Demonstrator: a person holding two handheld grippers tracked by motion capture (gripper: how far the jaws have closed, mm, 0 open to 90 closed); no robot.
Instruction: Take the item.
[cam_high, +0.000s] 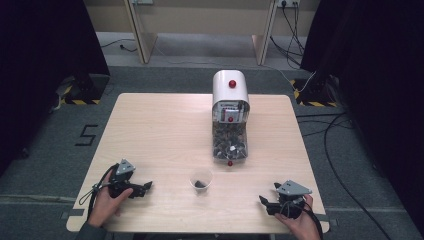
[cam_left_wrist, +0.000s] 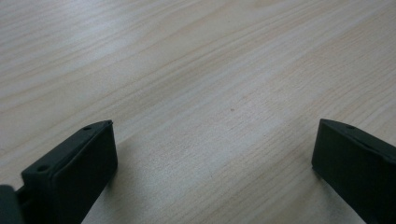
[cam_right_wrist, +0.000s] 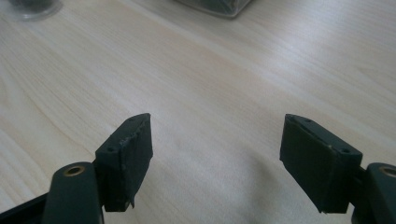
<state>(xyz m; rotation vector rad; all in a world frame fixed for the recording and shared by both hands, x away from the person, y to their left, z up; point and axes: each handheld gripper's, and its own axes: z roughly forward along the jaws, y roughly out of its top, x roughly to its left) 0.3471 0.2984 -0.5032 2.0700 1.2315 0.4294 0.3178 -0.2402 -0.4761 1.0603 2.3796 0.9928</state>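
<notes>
Both grippers, left (cam_high: 148, 186) and right (cam_high: 262, 200), held open, empty, low over tabletop (cam_high: 160, 135). Cup (cam_high: 201, 180) between them, ahead. Cup easily tipped if clipped by one jaw.

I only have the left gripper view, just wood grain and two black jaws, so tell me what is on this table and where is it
Observer: A small clear cup stands near the table's front edge, between the two grippers, with something dark in its bottom.
Operator: Anything behind it?
Observer: A white dispenser with a red knob stands toward the far edge; its clear bin, full of dark pieces, reaches toward the cup.
Operator: Where is the other gripper?
Observer: The right gripper rests low at the front right of the table, jaws open and empty, pointing toward the cup.
Operator: And mine?
Observer: The left gripper sits at the front left, jaws open, apart from the cup.
</notes>
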